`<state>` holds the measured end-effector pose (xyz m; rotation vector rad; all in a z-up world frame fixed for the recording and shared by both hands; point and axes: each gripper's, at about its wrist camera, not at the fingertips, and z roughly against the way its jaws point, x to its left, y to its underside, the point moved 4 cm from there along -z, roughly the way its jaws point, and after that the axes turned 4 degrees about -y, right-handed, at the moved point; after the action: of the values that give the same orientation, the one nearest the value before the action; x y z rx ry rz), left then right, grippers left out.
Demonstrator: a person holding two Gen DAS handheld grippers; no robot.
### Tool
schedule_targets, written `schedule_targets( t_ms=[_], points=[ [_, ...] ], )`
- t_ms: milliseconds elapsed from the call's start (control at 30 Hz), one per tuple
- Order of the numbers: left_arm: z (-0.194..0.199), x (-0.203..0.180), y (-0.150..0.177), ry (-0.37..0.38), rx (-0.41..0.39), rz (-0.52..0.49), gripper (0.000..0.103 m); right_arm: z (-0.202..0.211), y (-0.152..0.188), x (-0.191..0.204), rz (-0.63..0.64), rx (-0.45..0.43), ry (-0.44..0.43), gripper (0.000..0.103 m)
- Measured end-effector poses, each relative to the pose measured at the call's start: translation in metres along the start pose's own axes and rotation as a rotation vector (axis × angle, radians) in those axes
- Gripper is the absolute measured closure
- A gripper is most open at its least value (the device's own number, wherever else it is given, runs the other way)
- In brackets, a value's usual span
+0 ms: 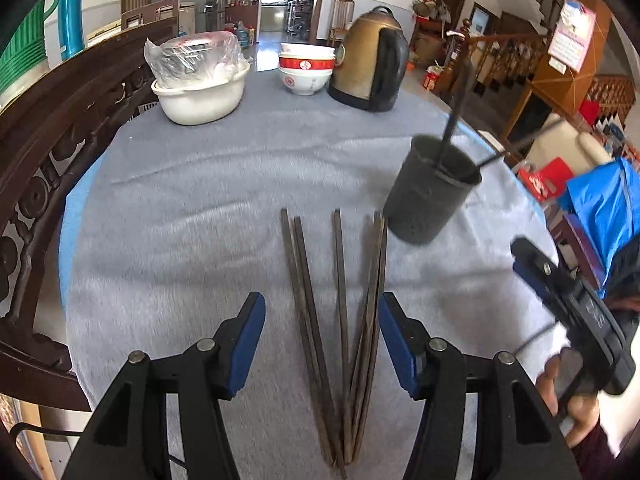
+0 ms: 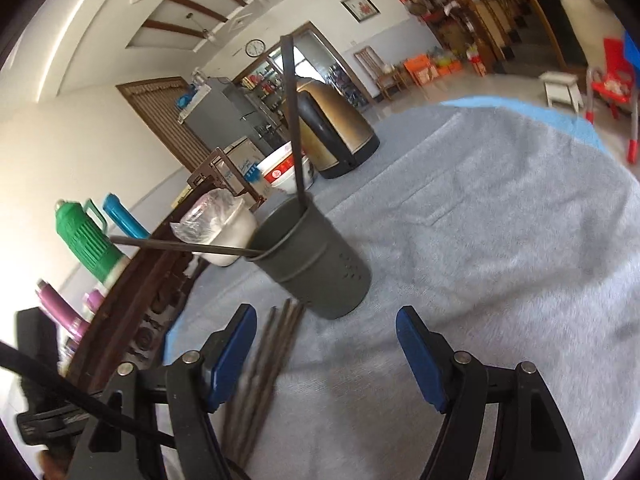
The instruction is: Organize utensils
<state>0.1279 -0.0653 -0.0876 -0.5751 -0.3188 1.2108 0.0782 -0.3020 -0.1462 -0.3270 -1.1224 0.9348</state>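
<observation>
Several dark wooden chopsticks (image 1: 340, 320) lie fanned on the grey tablecloth, their near ends bunched together. My left gripper (image 1: 322, 320) is open, its blue pads either side of the bundle, above it. A dark metal utensil holder (image 1: 432, 192) stands to the right with two chopsticks (image 1: 456, 120) leaning inside. In the right wrist view the holder (image 2: 316, 256) stands just ahead, the loose chopsticks (image 2: 272, 360) lie by the left finger. My right gripper (image 2: 326, 356) is open and empty. It also shows in the left wrist view (image 1: 576, 312) at the right edge.
At the table's far side stand a white basin with a bagged bowl (image 1: 200, 84), stacked red-and-white bowls (image 1: 306, 68) and a gold kettle (image 1: 370, 60). A carved dark wooden chair back (image 1: 48, 160) borders the left. Thermos flasks (image 2: 88, 240) stand beyond it.
</observation>
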Motion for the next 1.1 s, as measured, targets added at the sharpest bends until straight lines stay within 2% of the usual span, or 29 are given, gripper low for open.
schedule_targets(
  t_ms=[100, 233, 367, 600, 967, 1100],
  points=[
    [0.001, 0.000, 0.010, -0.023, -0.014, -0.010, 0.044, 0.001, 0.000, -0.010, 0.026, -0.068, 0.042, 0.027],
    [0.001, -0.005, 0.014, -0.031, -0.033, 0.003, 0.043, 0.002, 0.002, -0.028, -0.018, -0.089, 0.041, 0.027],
    [0.000, -0.017, 0.001, 0.006, -0.044, 0.036, 0.043, 0.007, -0.001, -0.048, -0.107, -0.117, 0.027, 0.027],
    [-0.010, -0.057, -0.036, 0.084, -0.049, 0.041, 0.043, 0.018, -0.006, -0.065, -0.179, -0.183, 0.054, 0.027],
    [-0.051, -0.092, -0.065, 0.185, 0.035, 0.192, 0.043, 0.018, -0.007, -0.073, -0.216, -0.182, 0.075, 0.027],
    [-0.057, -0.098, -0.072, 0.175, 0.036, 0.202, 0.038, 0.018, -0.006, -0.074, -0.219, -0.182, 0.076, 0.027]
  ],
)
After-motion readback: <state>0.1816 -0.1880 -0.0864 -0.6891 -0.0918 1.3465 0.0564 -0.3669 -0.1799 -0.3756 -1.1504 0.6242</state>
